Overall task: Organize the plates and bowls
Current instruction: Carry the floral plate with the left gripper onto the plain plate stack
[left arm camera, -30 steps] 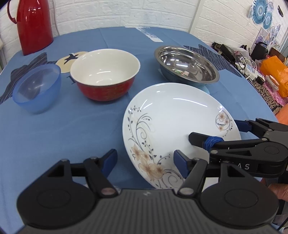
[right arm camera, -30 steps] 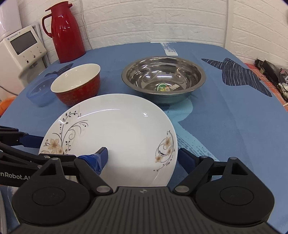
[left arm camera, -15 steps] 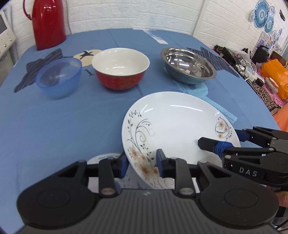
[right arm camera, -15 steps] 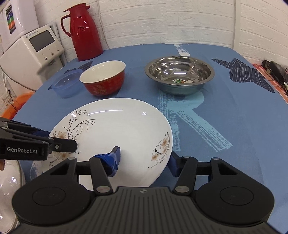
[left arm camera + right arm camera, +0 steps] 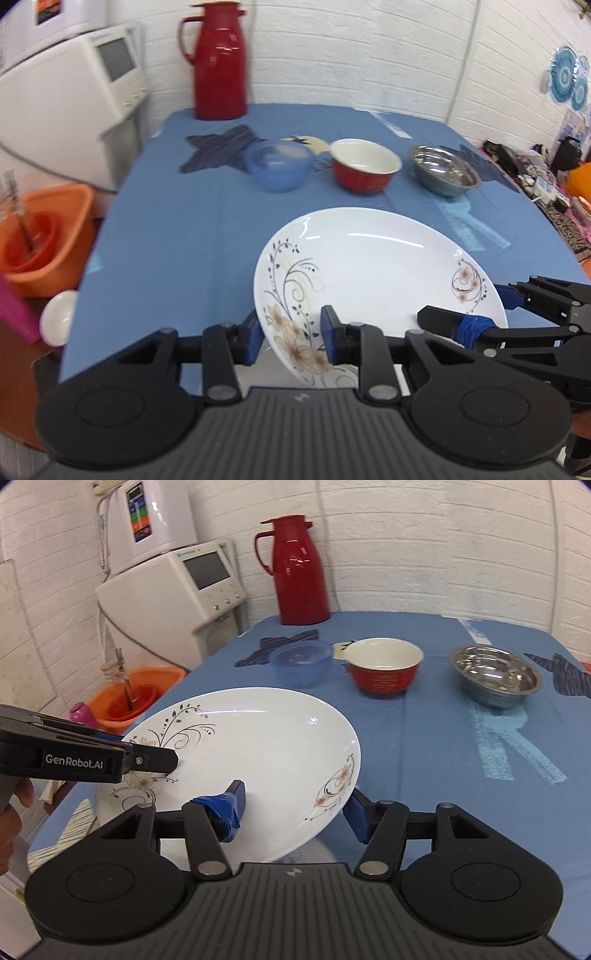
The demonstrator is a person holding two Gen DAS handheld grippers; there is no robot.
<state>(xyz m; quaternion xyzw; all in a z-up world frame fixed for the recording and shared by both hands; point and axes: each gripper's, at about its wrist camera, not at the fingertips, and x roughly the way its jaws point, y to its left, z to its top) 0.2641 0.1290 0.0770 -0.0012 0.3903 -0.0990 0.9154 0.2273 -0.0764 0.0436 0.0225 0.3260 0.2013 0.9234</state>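
Note:
A white plate with a floral print [image 5: 369,273] [image 5: 266,746] hangs tilted above the near part of the blue table [image 5: 177,236]. My left gripper [image 5: 290,338] is shut on its near-left rim. My right gripper [image 5: 293,810] is shut on its near-right rim. Each gripper shows in the other's view, the right gripper [image 5: 465,310] at the right edge and the left gripper [image 5: 147,757] at the left edge. Farther back stand a blue plastic bowl [image 5: 279,166] [image 5: 301,662], a red bowl [image 5: 364,168] [image 5: 384,666] and a steel bowl [image 5: 445,175] [image 5: 496,677], in a row.
A red thermos [image 5: 219,61] [image 5: 299,568] stands at the table's far edge. Left of the table are a white appliance [image 5: 74,103] [image 5: 177,587] and an orange basin [image 5: 40,236] [image 5: 133,698]. A small white dish [image 5: 59,317] lies low beside the table's near-left corner.
The left gripper went from open to shut on the plate's rim, and the right one narrowed onto it. Both then rose and drew back with the plate, away from the bowls.

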